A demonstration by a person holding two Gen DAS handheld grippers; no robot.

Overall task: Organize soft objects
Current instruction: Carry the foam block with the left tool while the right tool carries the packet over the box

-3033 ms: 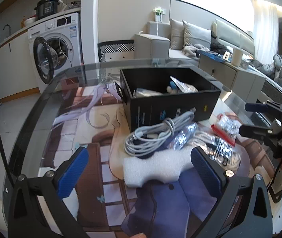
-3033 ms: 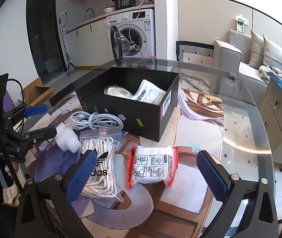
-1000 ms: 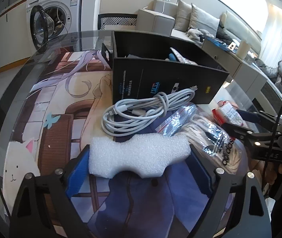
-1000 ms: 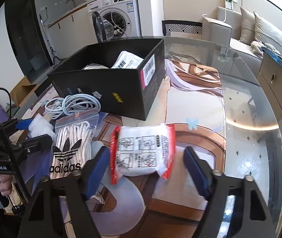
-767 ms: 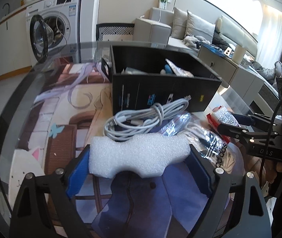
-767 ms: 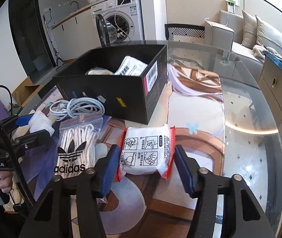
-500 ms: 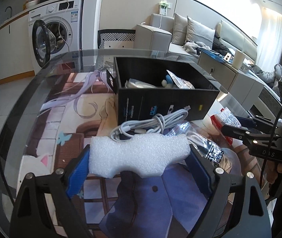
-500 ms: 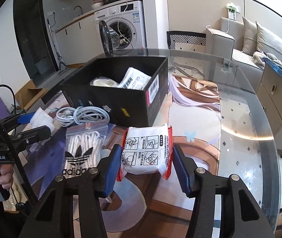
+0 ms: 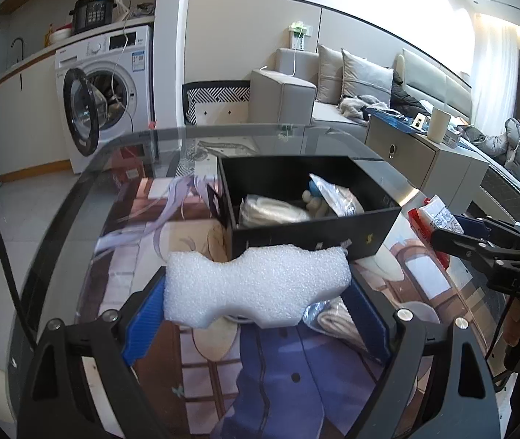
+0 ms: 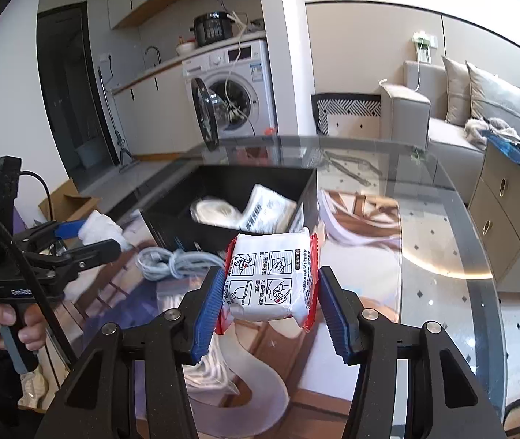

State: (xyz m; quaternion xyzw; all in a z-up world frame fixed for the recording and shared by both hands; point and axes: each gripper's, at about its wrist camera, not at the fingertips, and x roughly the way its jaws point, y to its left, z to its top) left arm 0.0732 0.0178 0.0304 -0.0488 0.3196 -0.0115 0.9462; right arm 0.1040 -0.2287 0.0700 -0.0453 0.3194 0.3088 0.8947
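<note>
Your left gripper point(image 9: 256, 292) is clamped on the white foam block point(image 9: 256, 285), its blue pads pressing both ends, and the block hangs clear of the glass table point(image 9: 77, 197), just short of the near wall of the black box point(image 9: 311, 230). Your right gripper point(image 10: 269, 292) is clamped on the red-edged white packet point(image 10: 269, 278), pinched between its blue pads and also lifted off the table, in front of the box's near right corner. The box sits toward the middle of the table and already holds a bagged white coil point(image 10: 216, 212) and a barcoded white pouch point(image 10: 267, 208). On the table's near side, in front of the box, lie the bundled white cable point(image 10: 172, 259) and a clear bag of white cord point(image 9: 336, 318), partly hidden under your grippers
</note>
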